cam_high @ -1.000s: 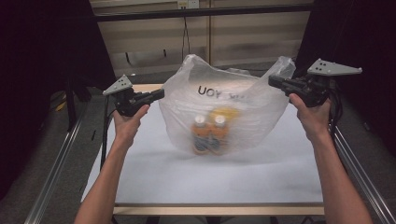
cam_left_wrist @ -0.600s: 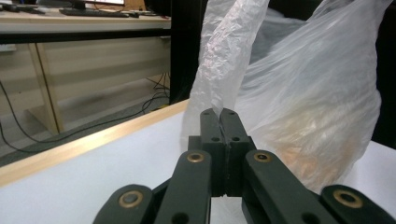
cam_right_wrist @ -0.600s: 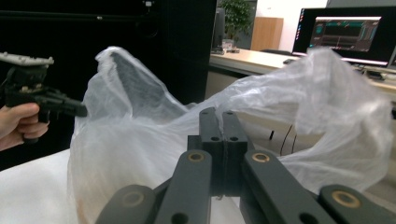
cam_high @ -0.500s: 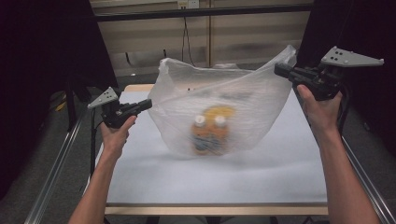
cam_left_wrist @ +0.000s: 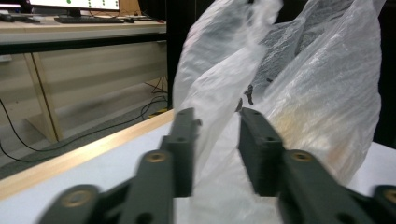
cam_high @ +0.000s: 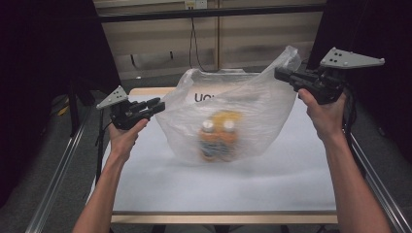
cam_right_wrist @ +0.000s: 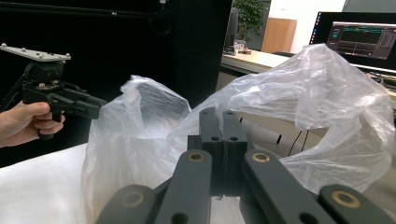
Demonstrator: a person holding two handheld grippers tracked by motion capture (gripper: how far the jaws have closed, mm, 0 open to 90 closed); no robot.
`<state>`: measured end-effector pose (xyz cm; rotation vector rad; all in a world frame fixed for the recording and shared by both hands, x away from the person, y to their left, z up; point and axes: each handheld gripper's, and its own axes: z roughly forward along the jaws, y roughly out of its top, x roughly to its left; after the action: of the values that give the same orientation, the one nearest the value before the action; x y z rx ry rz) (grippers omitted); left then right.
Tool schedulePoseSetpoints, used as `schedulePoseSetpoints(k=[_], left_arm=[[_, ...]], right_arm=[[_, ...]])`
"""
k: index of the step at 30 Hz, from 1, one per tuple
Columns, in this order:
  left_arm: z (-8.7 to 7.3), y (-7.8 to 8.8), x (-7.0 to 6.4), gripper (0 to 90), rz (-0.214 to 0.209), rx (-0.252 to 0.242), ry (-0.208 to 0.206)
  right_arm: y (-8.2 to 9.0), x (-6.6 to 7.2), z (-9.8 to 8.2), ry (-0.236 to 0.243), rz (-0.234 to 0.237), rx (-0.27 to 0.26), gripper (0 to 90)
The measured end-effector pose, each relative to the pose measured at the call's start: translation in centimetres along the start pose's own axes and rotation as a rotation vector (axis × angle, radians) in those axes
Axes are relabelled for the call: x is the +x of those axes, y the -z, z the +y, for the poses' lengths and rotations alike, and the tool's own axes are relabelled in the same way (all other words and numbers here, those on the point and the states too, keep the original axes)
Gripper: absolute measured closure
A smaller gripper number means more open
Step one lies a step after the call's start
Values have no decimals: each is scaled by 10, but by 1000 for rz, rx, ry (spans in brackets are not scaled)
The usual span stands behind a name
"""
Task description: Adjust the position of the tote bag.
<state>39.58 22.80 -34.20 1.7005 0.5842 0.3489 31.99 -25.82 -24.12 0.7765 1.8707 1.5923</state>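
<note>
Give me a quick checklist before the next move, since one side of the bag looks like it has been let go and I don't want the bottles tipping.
1. Right hand-held gripper shut on the plastic bag: ok, its jaws are pressed together on the film.
2. Left hand-held gripper gripping the bag: not ok, its jaws have just been opening; film hangs between them unpinched.
3. Bottles upright inside the bag: ok, caps point up.
4. Bag bottom resting on the table: cannot tell, the image is blurred there.
5. Bag mouth held open: not ok, the left side sags.
</note>
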Motion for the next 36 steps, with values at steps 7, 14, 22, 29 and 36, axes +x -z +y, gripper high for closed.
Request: schedulePoseSetpoints(k=[7, 14, 22, 29, 36], left_arm=[[22, -31, 2, 393, 23, 65, -57], [32, -43, 7, 714, 41, 71, -57], [40, -4, 5, 900, 27, 2, -44], [32, 32, -2, 900, 13, -23, -66], [14, 49, -12, 900, -19, -41, -49]], right_arm=[[1, 0, 1, 3, 1, -2, 900], [6, -1, 3, 6, -1, 2, 900], [24, -6, 1, -17, -29, -5, 900], [38, -2, -11, -29, -29, 19, 900], [45, 14, -33, -49, -14, 56, 900]])
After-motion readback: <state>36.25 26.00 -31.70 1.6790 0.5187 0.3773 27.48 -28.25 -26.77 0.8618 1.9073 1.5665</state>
